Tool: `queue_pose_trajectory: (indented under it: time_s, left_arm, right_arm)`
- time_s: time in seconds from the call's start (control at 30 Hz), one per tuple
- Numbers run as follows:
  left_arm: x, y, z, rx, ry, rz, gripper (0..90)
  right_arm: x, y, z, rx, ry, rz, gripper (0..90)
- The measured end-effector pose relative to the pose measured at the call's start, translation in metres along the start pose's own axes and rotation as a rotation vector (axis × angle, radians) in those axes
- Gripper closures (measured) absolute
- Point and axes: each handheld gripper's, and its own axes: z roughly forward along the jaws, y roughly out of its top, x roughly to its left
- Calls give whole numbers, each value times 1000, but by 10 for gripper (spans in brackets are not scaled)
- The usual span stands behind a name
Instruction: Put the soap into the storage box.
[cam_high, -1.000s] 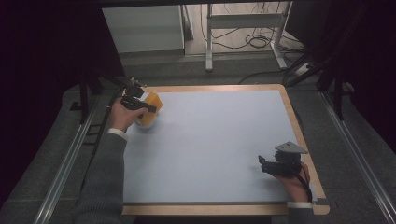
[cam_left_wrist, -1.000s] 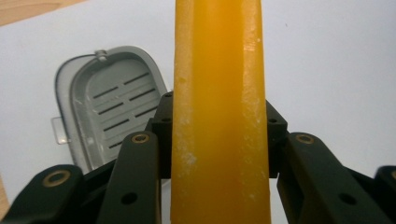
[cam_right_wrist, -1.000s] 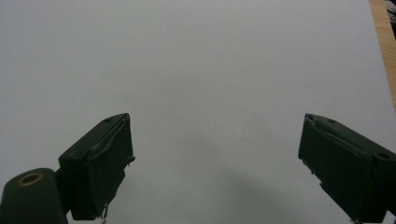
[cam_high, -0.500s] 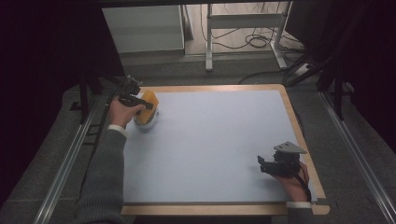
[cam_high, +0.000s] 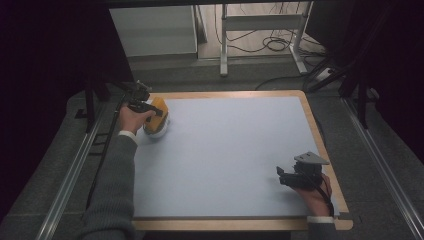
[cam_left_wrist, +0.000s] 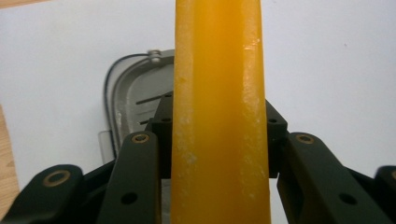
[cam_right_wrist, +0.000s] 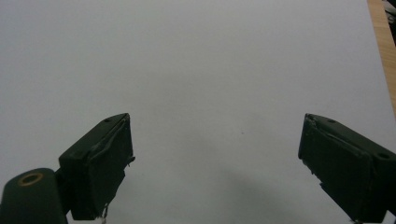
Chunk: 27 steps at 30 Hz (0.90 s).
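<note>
Orange block (cam_left_wrist: 220, 116) (no legible label) clamped in left claw (cam_left_wrist: 219, 140).

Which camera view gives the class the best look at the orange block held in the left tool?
The left gripper view: the orange block runs up the middle of the picture, clamped between the left tool's black jaws, its scuffed surface clear. In the high view it is small, partly covered by the hand, above a white object.
</note>
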Motion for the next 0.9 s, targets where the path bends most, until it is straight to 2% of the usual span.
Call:
queue_pose_trajectory:
  time_s: [0.4,0.7,0.77,0.83,0.9]
  left_arm:
    - [6,0,10,9,23,-35,606]
    - [12,-8,20,23,23,-55,605]
    - [12,-8,21,18,18,-59,596]
    - [12,-7,13,-26,14,-59,557]
    - [11,-6,9,-38,19,-55,522]
  right_arm:
    - [1,-1,1,9,-4,-4,100]
    - [1,-1,2,12,-7,-7,100]
    - [1,-2,3,15,-7,-9,100]
    - [2,-1,3,16,-6,-12,100]
    - [2,-1,3,16,-6,-13,100]
